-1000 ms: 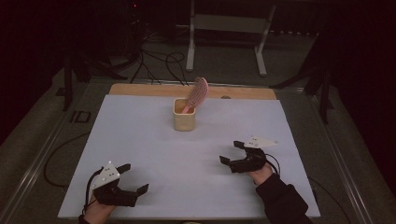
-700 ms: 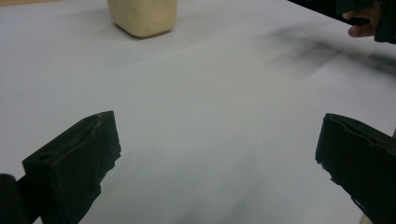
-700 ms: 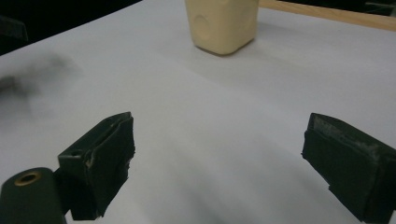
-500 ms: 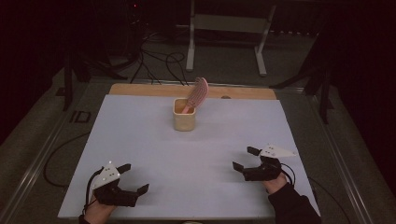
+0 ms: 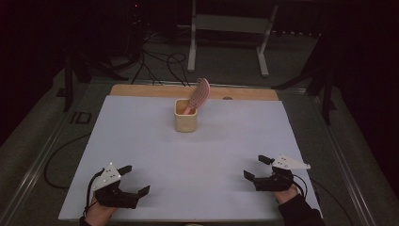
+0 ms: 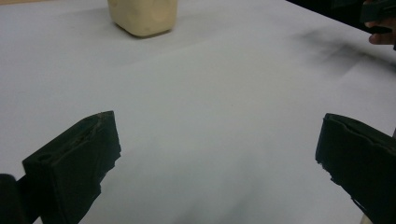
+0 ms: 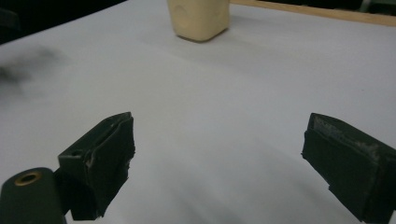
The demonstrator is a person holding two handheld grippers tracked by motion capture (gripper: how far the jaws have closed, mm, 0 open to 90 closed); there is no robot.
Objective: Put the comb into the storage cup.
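A white desk carries a cream cup at its far middle, standing upright with a pink hairbrush leaning out of it toward the right. The left gripper rests at the near left corner of the desk with its jaws spread wide and nothing between them. The right gripper sits at the near right, likewise spread and empty, and both are well apart from the cup.
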